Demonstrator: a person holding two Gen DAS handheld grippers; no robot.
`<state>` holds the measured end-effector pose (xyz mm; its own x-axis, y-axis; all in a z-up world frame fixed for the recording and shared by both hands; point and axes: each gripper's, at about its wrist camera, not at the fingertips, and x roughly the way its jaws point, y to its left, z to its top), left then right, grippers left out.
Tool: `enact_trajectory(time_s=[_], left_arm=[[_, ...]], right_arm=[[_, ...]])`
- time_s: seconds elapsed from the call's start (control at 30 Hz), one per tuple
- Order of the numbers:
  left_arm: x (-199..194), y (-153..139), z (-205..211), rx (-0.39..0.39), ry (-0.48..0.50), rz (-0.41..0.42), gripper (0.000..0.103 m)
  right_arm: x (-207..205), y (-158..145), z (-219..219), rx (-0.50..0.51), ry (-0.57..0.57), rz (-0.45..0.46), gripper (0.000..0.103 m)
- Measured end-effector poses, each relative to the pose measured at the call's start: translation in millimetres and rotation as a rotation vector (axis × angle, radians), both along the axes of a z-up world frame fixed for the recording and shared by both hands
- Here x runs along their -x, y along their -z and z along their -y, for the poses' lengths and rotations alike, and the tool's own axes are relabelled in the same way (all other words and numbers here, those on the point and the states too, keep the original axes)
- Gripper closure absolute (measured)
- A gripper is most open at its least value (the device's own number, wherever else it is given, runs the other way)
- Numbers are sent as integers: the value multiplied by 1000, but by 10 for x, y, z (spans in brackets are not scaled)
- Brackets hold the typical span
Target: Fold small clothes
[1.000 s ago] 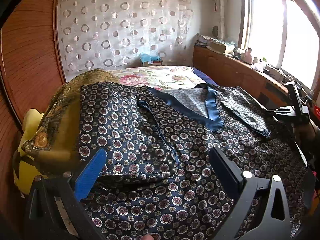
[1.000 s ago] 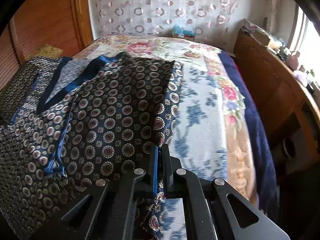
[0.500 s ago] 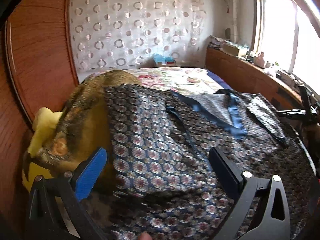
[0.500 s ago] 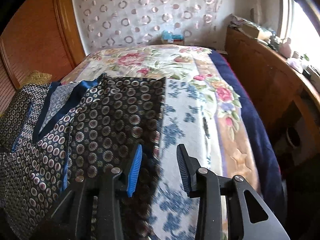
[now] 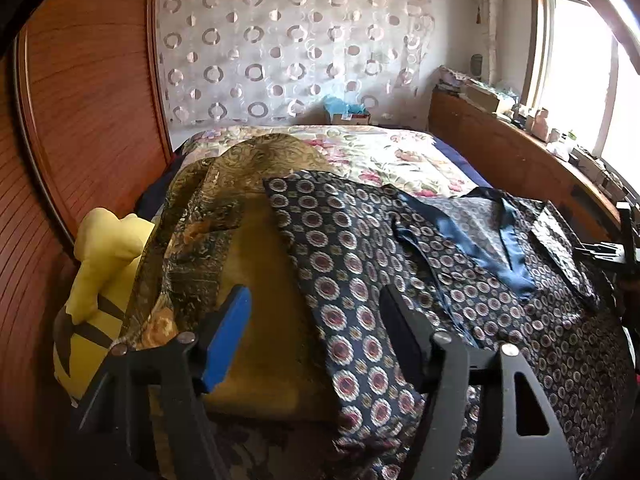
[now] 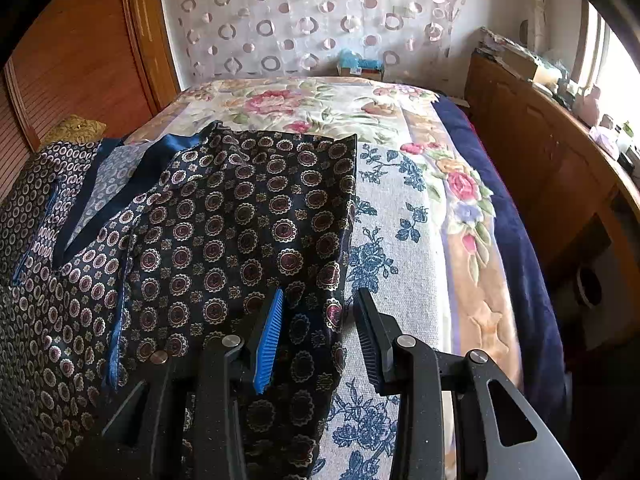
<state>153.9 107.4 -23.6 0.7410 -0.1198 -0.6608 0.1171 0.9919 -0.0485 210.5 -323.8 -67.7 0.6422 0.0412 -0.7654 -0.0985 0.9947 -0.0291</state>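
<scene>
A navy garment (image 5: 400, 280) with a round medallion print and a blue satin collar lies spread on the bed. Its right part is folded over the middle (image 6: 240, 220). My left gripper (image 5: 314, 300) hovers over the garment's left edge, where it overlaps a golden cloth (image 5: 240, 184). Its jaws are closing, with that edge below and between them, and the pads do not press on it. Above the garment's right edge, my right gripper (image 6: 319, 294) stands open, with the cloth lying loose under its fingers.
A yellow plush toy (image 5: 100, 256) leans at the far left against a wooden panel (image 5: 80, 100). The floral bed cover (image 6: 400, 220) shows to the right of the garment. A wooden cabinet (image 6: 540, 160) with clutter runs along the window side.
My left gripper slid left to the garment's left edge over the golden cloth, and its jaws narrowed. My right gripper opened and let go of the garment's right edge.
</scene>
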Motion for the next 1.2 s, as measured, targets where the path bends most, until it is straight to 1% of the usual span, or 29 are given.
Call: enact_trajectory(time_s=[0.03, 0.1, 0.2, 0.4, 0.63, 0.83, 0.87, 1.03, 1.07, 1.1, 1.13, 1.2], left_arm=[[-30, 6, -7, 1, 1, -5, 41], [-93, 16, -18, 2, 0, -15, 48], [-193, 19, -22, 1, -8, -26, 51], [-407, 42, -10, 1, -21, -45, 52], [-681, 57, -144, 92, -62, -80, 52], [-823, 87, -217, 144, -86, -104, 52], [-842, 92, -208, 143, -87, -106, 54], [-917, 117, -139, 127, -79, -118, 57], [-928, 120, -129, 126, -79, -122, 59], [-937, 126, -118, 127, -77, -125, 67], [-933, 125, -111, 132, -69, -125, 72], [-905, 102, -65, 143, -37, -119, 95]], right_arm=[[15, 6, -15, 6, -3, 6, 65], [59, 9, -38, 9, -4, 17, 65], [87, 23, -24, 2, -7, 25, 64], [114, 35, -41, 14, -7, 27, 63], [103, 26, -32, 14, -6, 26, 62], [102, 27, -32, 12, -7, 25, 62], [102, 27, -32, 12, -7, 26, 62], [98, 29, -27, 11, -7, 26, 62], [96, 30, -31, 11, -7, 26, 62], [95, 31, -32, 11, -7, 26, 62], [98, 31, -26, 11, -7, 26, 62], [97, 32, -28, 11, -7, 26, 61]])
